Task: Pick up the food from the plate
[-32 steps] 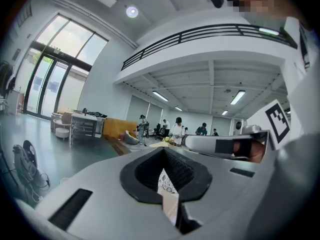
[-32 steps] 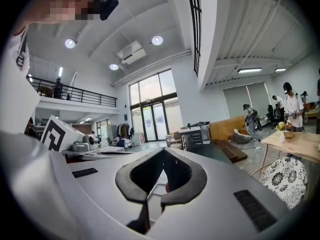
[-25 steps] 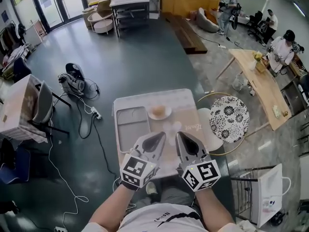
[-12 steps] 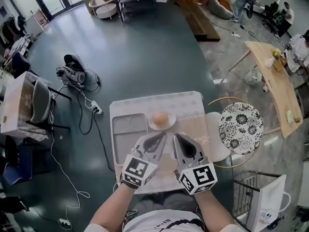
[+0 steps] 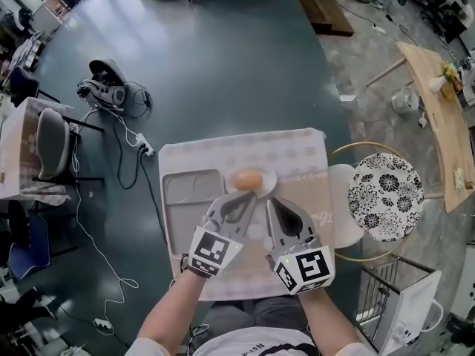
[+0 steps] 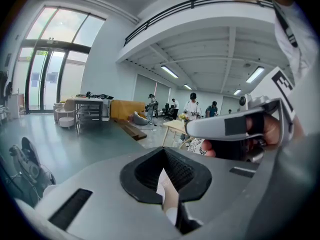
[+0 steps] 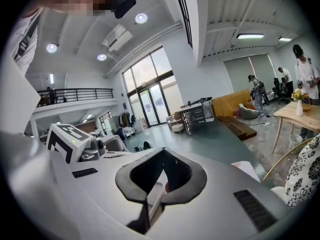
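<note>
Just ahead of both grippers, a roundish golden-brown food item (image 5: 248, 179) sits on a small white plate (image 5: 270, 178) — the left gripper (image 5: 245, 199) is nearest, almost touching the rim, the right gripper (image 5: 273, 205) beside it — both with jaws pressed together, empty.

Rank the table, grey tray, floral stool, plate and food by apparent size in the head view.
1. table
2. grey tray and floral stool: they look about alike, so not ranked against each other
3. plate
4. food
</note>
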The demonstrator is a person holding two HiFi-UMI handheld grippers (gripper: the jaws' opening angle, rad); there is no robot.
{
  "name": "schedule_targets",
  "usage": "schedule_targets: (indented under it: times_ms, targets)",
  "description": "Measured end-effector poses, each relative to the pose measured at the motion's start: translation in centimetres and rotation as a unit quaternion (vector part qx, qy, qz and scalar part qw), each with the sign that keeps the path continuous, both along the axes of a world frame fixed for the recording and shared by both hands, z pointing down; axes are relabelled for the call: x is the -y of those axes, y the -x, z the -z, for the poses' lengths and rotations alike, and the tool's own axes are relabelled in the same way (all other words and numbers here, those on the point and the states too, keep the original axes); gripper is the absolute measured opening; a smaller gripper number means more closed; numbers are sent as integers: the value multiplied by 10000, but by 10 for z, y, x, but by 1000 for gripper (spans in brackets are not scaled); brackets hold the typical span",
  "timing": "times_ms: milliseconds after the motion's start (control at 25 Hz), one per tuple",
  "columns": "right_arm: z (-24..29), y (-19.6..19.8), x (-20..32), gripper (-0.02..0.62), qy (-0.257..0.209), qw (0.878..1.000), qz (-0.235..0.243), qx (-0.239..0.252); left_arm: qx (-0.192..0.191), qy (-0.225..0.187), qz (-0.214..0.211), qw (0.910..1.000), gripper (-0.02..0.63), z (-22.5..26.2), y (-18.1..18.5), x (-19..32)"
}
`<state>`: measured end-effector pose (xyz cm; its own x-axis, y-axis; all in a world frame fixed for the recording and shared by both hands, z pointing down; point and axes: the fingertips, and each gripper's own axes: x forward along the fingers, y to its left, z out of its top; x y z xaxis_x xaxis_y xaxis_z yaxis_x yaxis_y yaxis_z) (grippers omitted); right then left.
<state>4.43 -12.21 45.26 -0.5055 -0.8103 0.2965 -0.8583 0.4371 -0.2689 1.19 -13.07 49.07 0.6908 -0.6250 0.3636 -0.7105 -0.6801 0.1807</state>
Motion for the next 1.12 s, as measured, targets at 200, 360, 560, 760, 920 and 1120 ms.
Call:
schedule_targets:
  times_ms: [200,360,560,760,920,1120]
  targets:
    - [-32,-1,20,14,133,9998,-93,100,274,64,-159,9995,5,-37,-4,16]
    - [-51,-2,24,14,243,9995,-140,161,584,99,-342,9977,5,-64,-6,21]
    - [-70,-5,23,14,386,9989,-190,193,1071,54,-612,9923,74,-95,-10,23]
    - [-83,-12,21,14,429,9985,-251,222,1655,38,-913,9820,197,-127,-12,24]
    - [-89,-16,21,14,464,9983,-278,236,2091,57,-1074,9720,256,-153,-11,28]
    - [-96,-17,20,14,502,9981,-262,235,2369,156,-1323,9624,314,-177,-11,31]
